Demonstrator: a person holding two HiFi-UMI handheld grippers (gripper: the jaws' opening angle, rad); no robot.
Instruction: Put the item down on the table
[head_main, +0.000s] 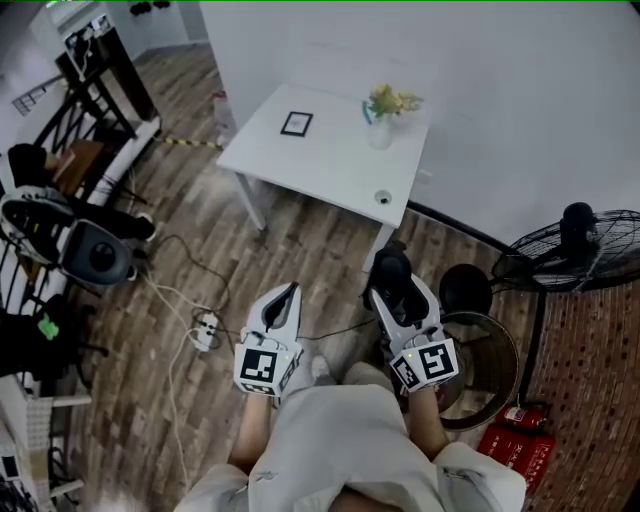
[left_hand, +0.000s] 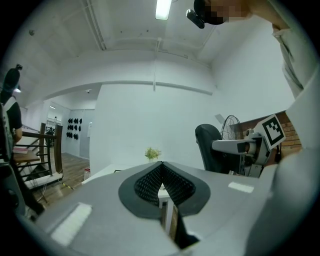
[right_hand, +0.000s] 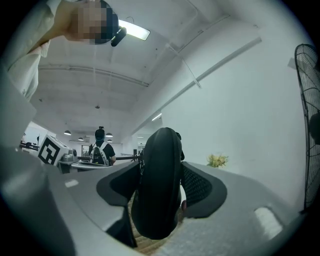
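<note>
White-shelled and off to the left, the left gripper (head_main: 285, 298) has its jaws pressed together on nothing. It has no part in this step and is best kept low, clear of the table's near edge.

To its right, the right gripper (head_main: 398, 290) pinches the black item (right_hand: 159, 190), a smooth rounded thing standing upright between jaws set wide around it. The item is in the air over the wooden floor, well short of the white table (head_main: 330, 165).

To set it down well, I would carry it level to the bare stretch in the middle of the table. That lies right of the small picture frame (head_main: 297, 123) and left of the little round thing (head_main: 383, 197) by the near right corner. Lower it until its underside takes the weight, and only then spread the jaws. Its curved shell looks likely to roll if let go early.

One container is plain: a pale vase (head_main: 380, 132) near the far right corner, holding yellow-green flowers (head_main: 392, 101). Keep well away from it. Whether the little round thing is a cup, I cannot tell.
</note>
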